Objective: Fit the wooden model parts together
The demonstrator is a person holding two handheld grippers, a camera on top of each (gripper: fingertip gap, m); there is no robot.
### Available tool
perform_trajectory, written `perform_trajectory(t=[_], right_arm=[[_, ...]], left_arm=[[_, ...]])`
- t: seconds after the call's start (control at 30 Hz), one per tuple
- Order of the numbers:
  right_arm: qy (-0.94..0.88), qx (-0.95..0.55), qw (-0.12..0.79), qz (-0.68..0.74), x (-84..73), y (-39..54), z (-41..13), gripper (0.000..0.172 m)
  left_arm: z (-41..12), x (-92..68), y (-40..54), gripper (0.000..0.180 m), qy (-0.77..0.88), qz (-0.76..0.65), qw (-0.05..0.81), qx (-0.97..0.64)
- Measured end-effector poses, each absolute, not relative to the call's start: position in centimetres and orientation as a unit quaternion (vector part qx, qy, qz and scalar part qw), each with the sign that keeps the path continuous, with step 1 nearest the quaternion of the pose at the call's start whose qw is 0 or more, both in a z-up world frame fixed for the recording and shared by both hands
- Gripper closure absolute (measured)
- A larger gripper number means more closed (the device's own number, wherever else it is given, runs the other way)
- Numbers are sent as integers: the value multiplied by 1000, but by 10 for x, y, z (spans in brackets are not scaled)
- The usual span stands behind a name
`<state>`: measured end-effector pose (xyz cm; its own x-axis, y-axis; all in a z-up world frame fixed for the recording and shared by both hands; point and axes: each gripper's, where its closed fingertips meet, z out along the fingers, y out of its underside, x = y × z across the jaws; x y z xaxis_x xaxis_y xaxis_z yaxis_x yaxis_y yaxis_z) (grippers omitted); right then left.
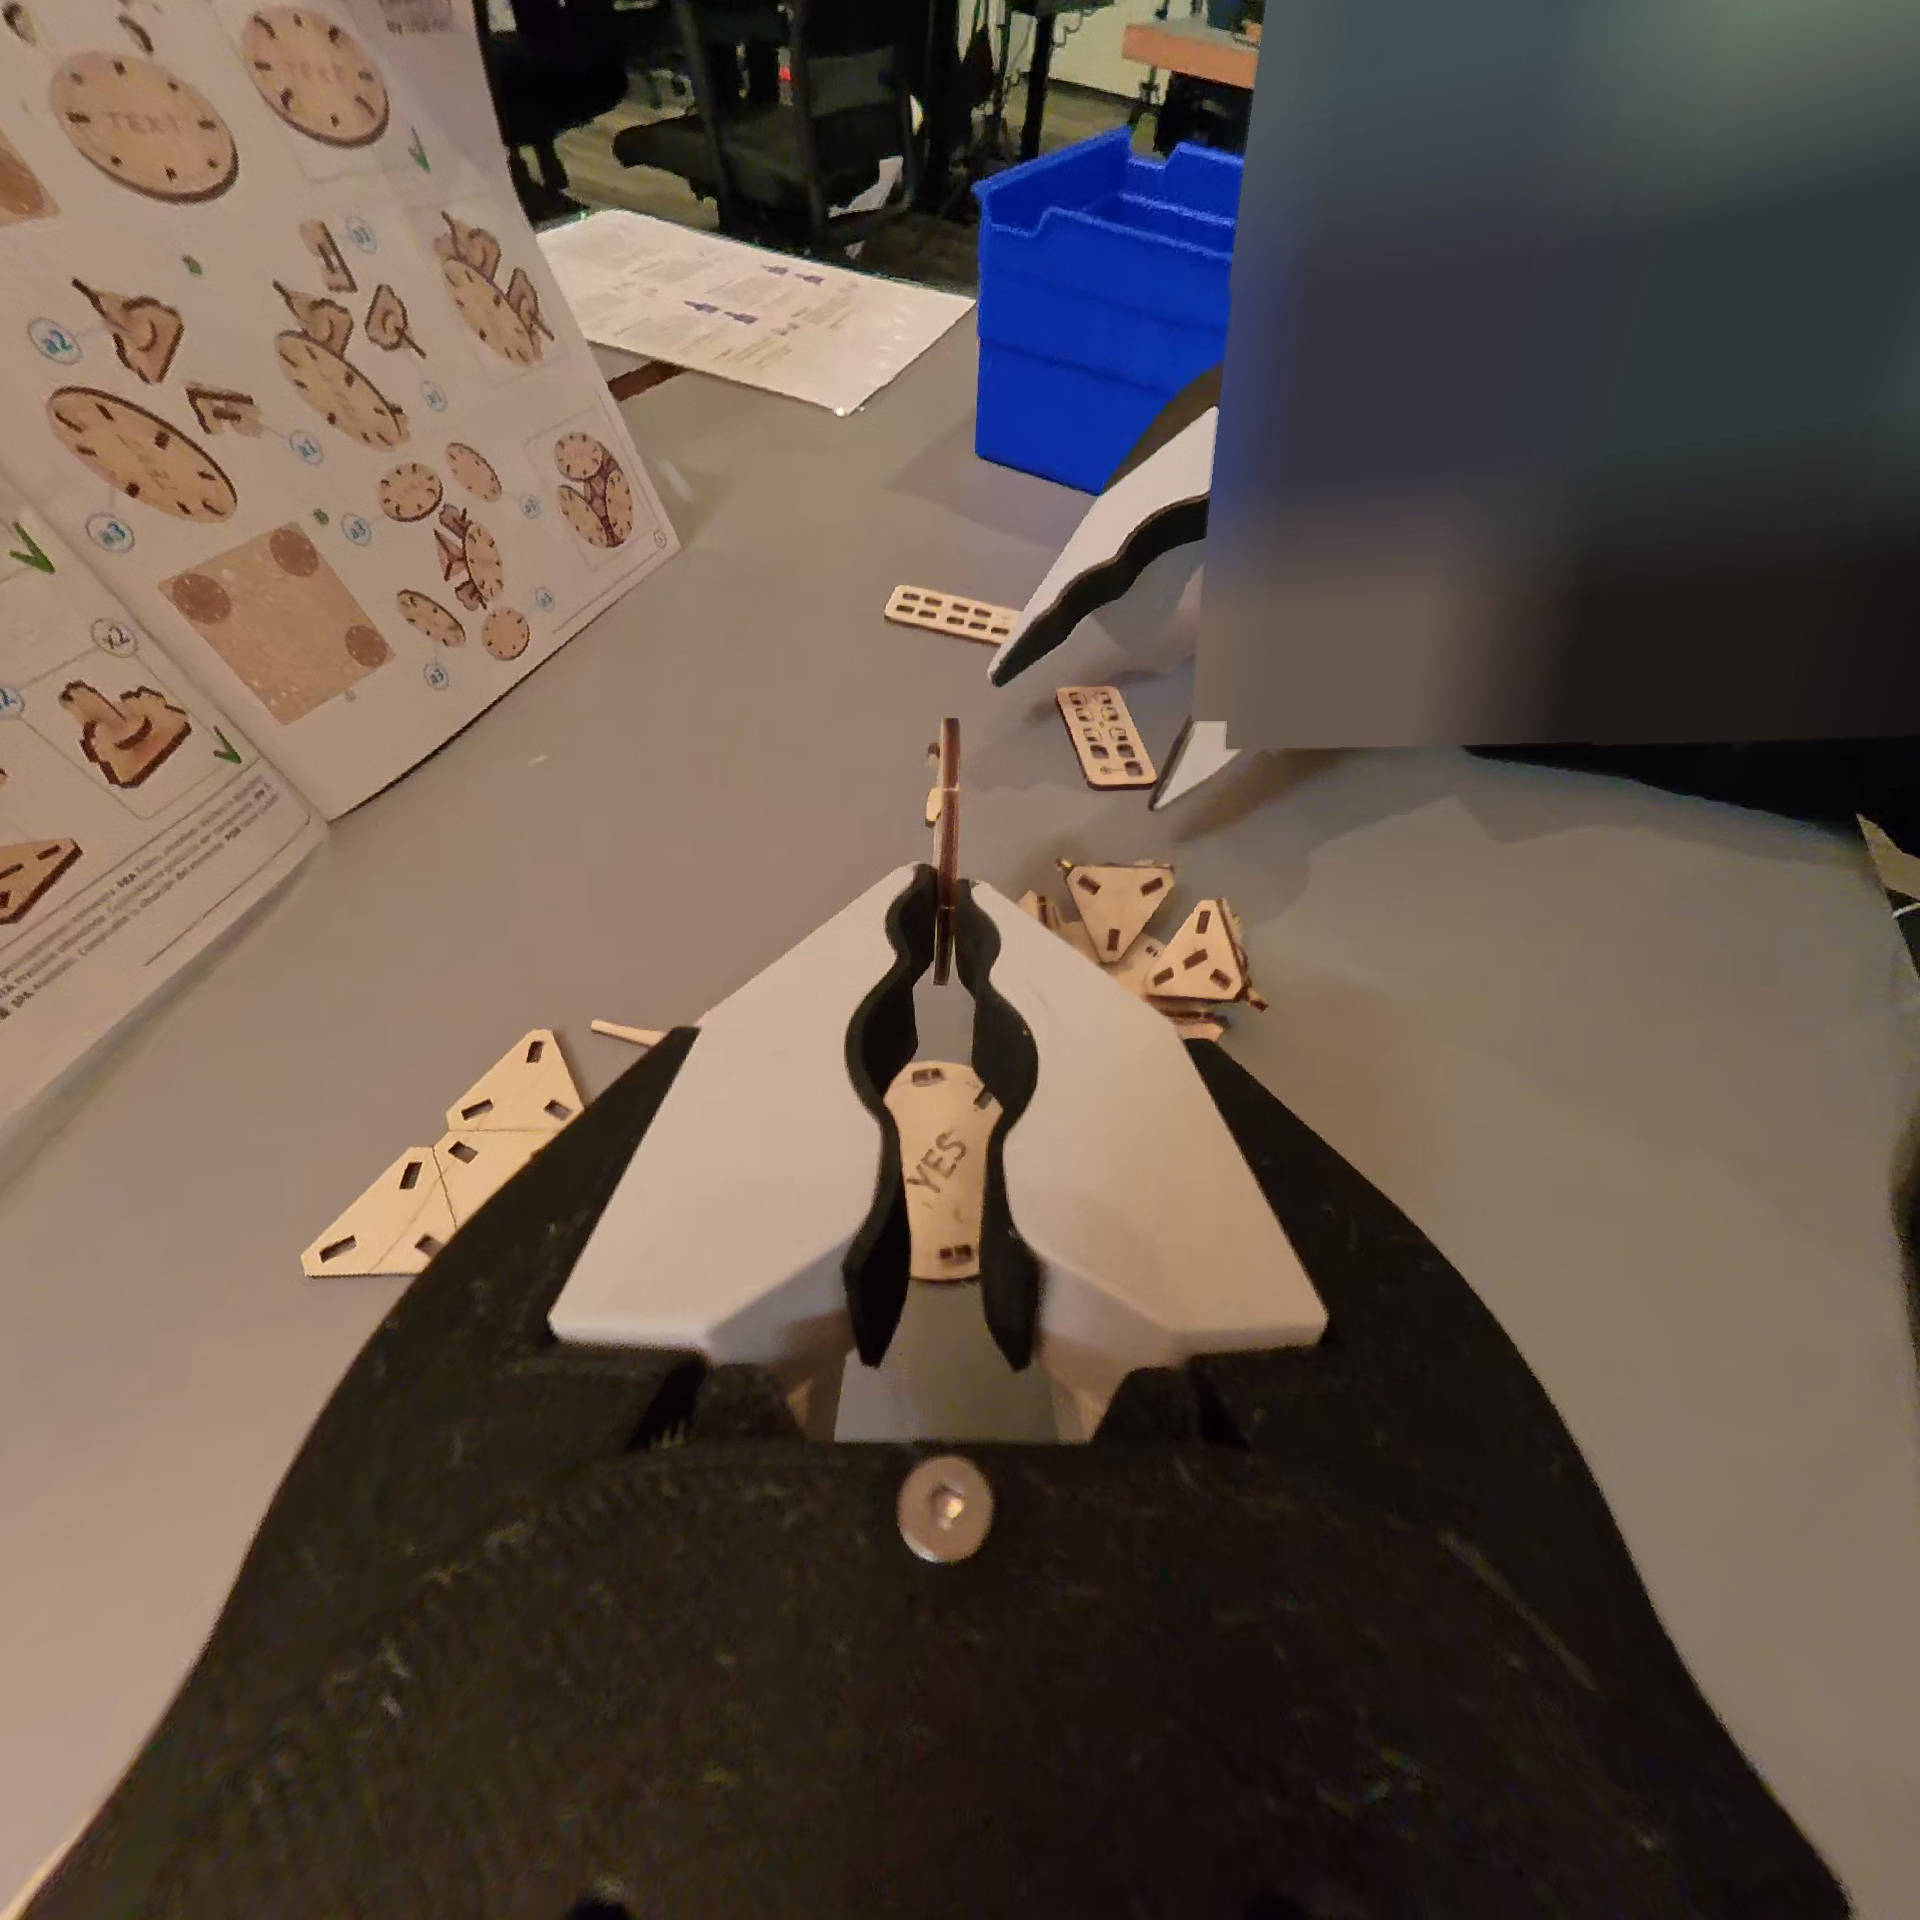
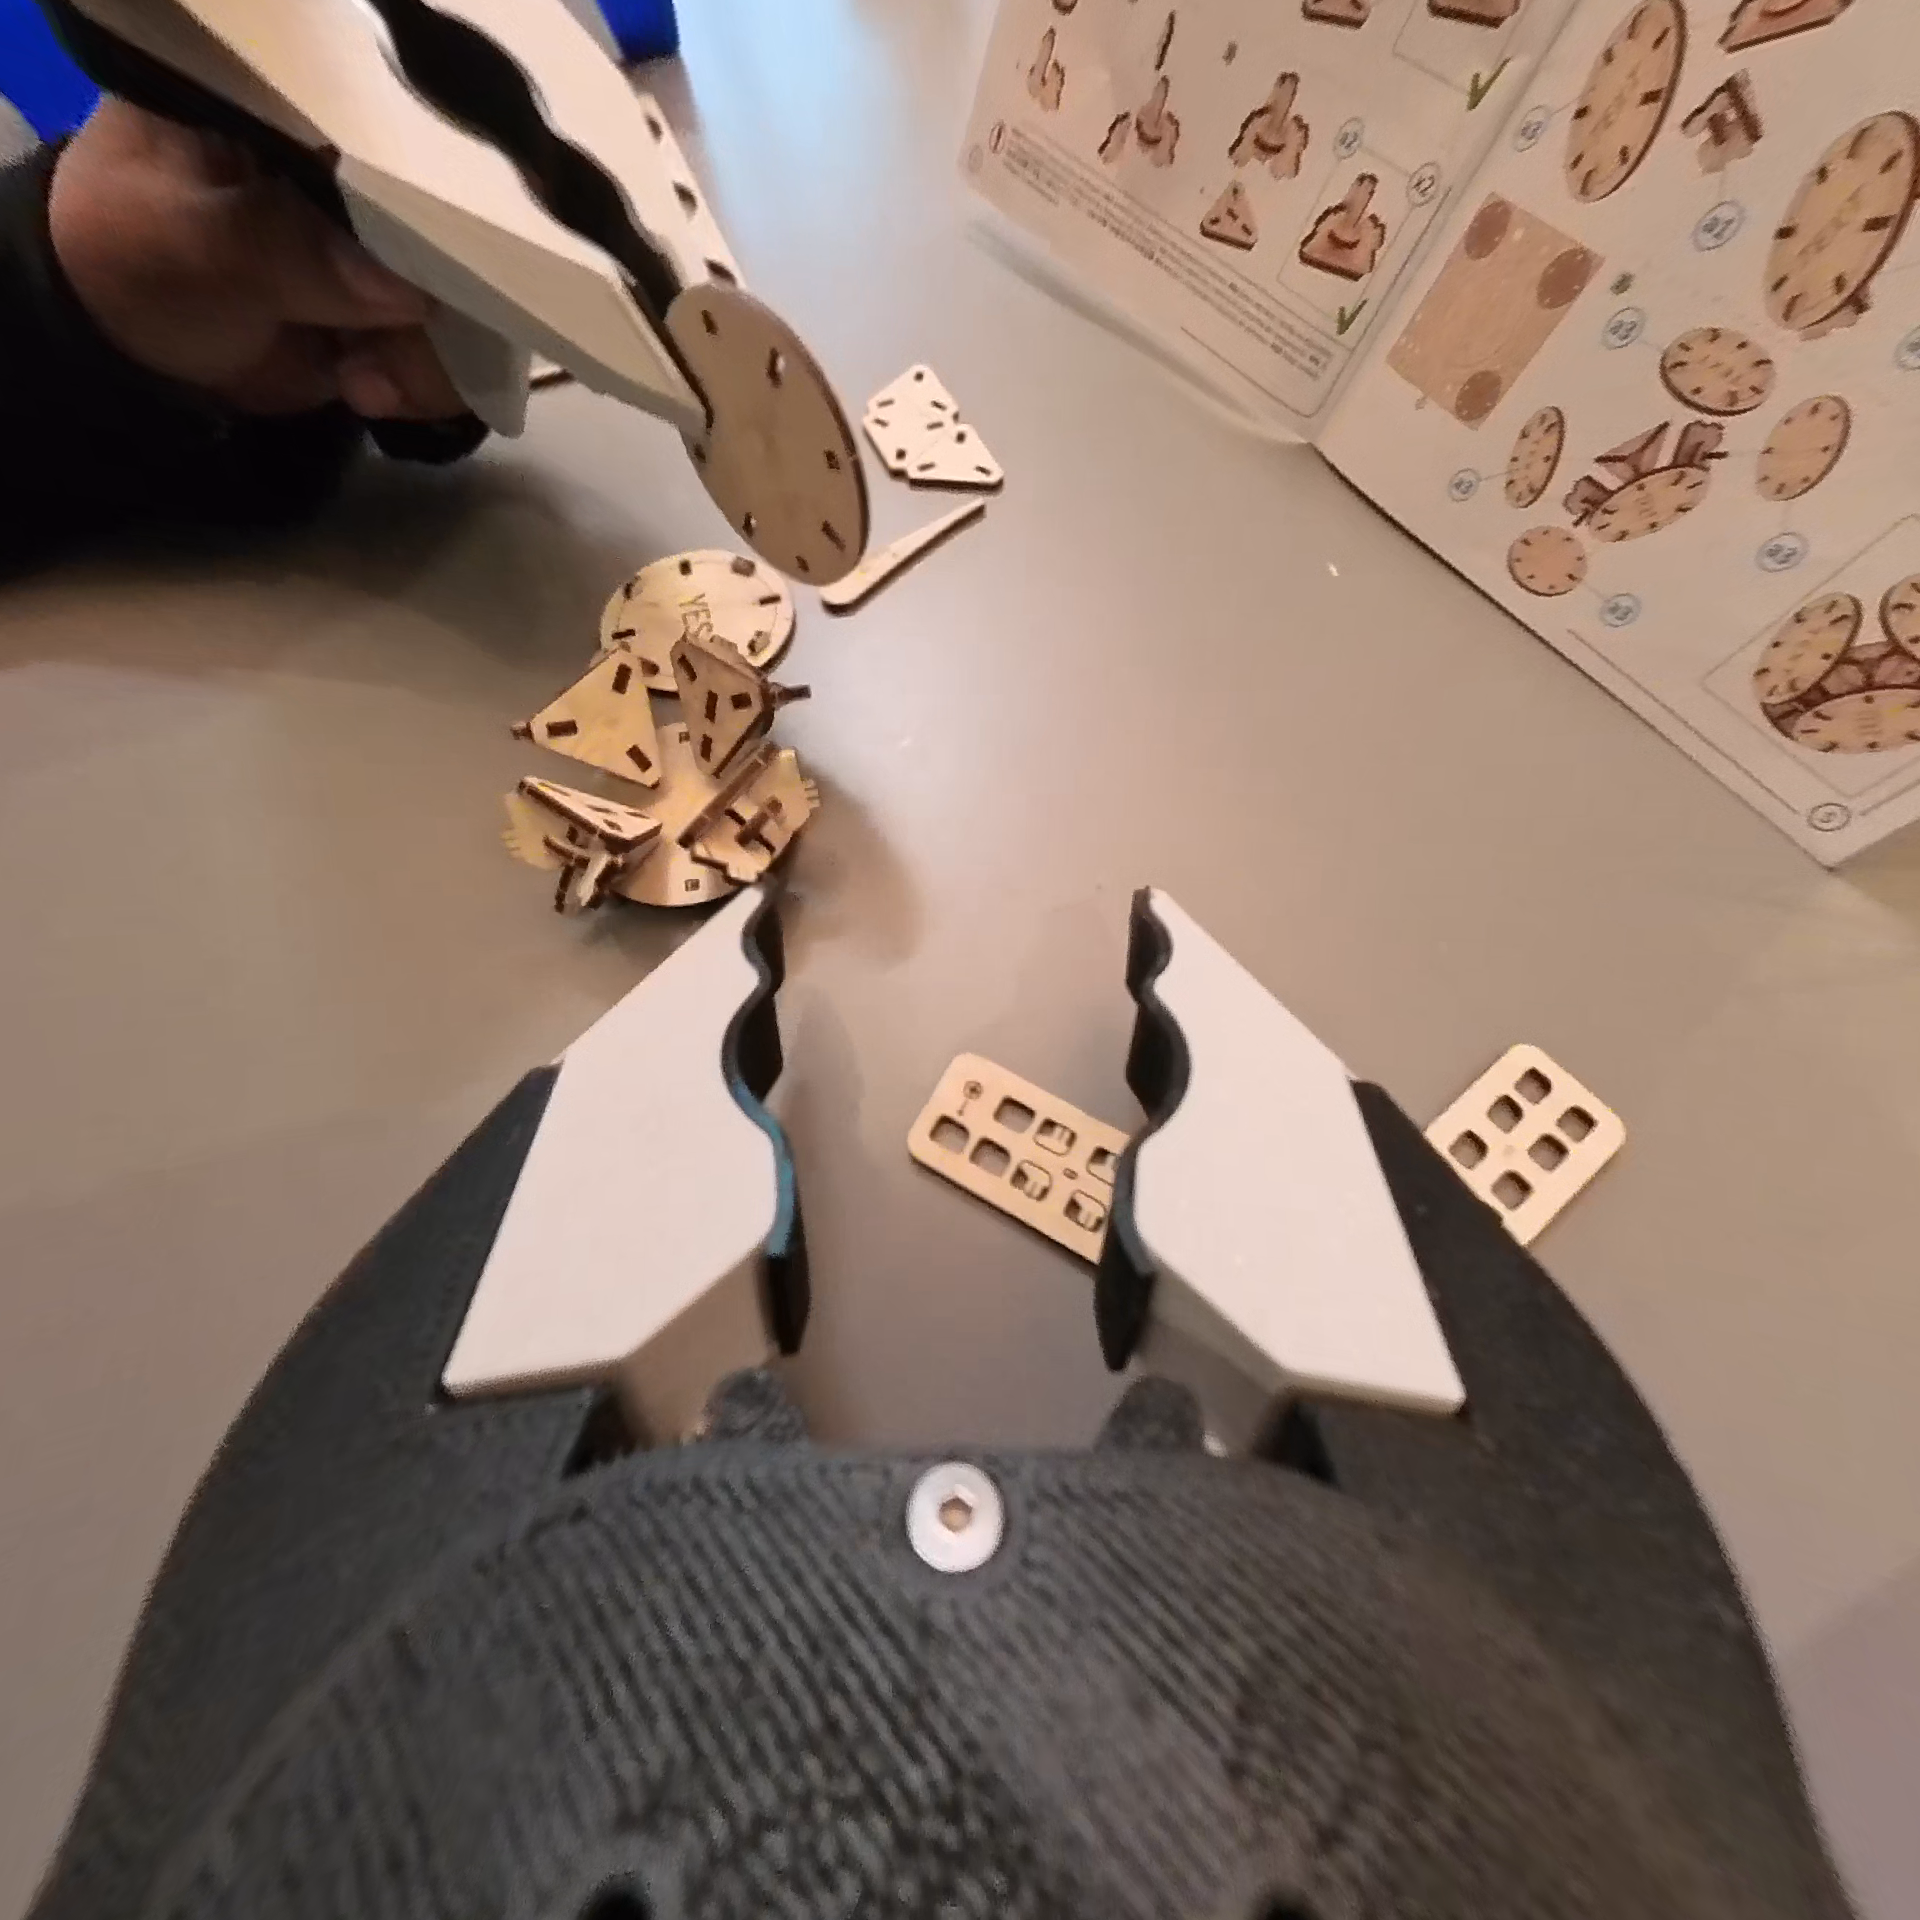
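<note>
My left gripper is shut on a round wooden disc with slots, which I see edge-on, held upright above the grey table. The right wrist view shows the disc's face clamped at the left gripper's tips. My right gripper is open and empty, low over the table. A slotted rectangular wooden plate lies between and just behind its fingers. A wooden assembly of triangular pieces on a disc stands just beyond its left fingertip.
A second wooden disc lies flat under the left gripper. Another holed plate, flat triangular pieces and a thin stick lie around. An open instruction booklet lies beyond the parts. Blue bins stand far right. Across from one pair of fingers to the other is roughly 11 cm. The left gripper is farther from the slotted rectangular wooden plate, some 15 cm, than the right, some 5 cm. It turns up in the left wrist view as well.
</note>
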<state>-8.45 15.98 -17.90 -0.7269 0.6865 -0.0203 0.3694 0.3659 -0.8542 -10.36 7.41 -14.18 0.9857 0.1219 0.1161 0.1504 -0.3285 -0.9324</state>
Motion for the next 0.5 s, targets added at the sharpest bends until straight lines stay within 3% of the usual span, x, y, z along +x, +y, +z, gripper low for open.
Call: perform_trajectory(t=[0.3,0.5], right_arm=[[-775,-345,162,504,-86,163,-164,117],[-764,-348,157,521,-86,162,-159,119]], left_arm=[[-124,-87,77,180,12,86,589,-804],[-136,-67,84,180,164,265,499,-809]])
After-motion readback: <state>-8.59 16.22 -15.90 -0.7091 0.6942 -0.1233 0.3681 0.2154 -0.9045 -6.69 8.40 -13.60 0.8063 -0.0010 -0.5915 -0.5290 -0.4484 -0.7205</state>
